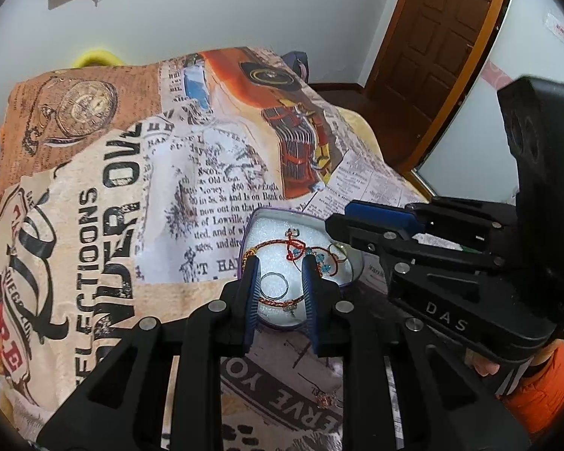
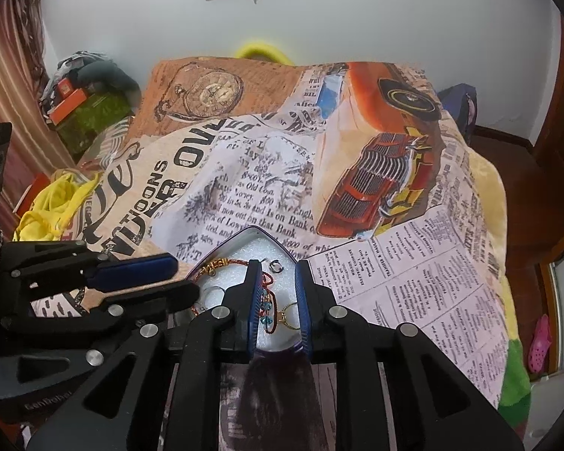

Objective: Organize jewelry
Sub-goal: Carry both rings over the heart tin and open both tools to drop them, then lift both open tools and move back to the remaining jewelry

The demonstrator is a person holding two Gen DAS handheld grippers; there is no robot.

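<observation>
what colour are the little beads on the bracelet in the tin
Turquoise blue, strung on the red cord bracelet inside the tin; clearest in the right wrist view.

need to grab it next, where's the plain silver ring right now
In the left wrist view the silver ring lies on the white foam inside the heart-shaped tin, framed between the left gripper fingers, just above the red-and-gold bracelet.

Newspaper-print cloth (image 1: 214,173) with an orange car; purple-rimmed box (image 1: 267,213), white lining.
</observation>
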